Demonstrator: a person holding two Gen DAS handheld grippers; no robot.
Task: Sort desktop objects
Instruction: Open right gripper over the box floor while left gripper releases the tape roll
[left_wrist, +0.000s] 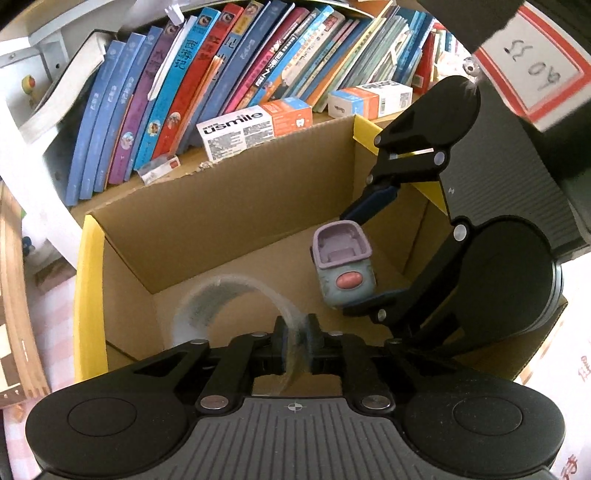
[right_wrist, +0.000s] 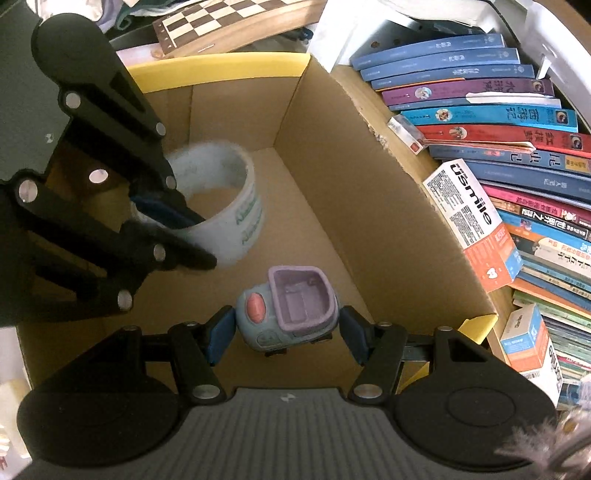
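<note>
Both grippers reach into an open cardboard box (left_wrist: 207, 221) with yellow-edged flaps. My left gripper (left_wrist: 297, 349) is shut on the rim of a clear tape roll (left_wrist: 229, 291), which also shows in the right wrist view (right_wrist: 229, 206). My right gripper (right_wrist: 284, 332) is open, its blue pads (right_wrist: 221, 334) either side of a small blue-and-lilac toy car (right_wrist: 291, 306) with gaps on both sides. The toy car (left_wrist: 343, 266) appears between the right gripper's fingers (left_wrist: 369, 206) in the left wrist view, low in the box.
A row of leaning books (left_wrist: 207, 85) stands behind the box, with a usmile carton (left_wrist: 251, 129) and a second small carton (left_wrist: 369, 99) in front of them. A chessboard (right_wrist: 229, 18) lies beyond the box's far side. A small card pack (left_wrist: 159, 170) lies by the books.
</note>
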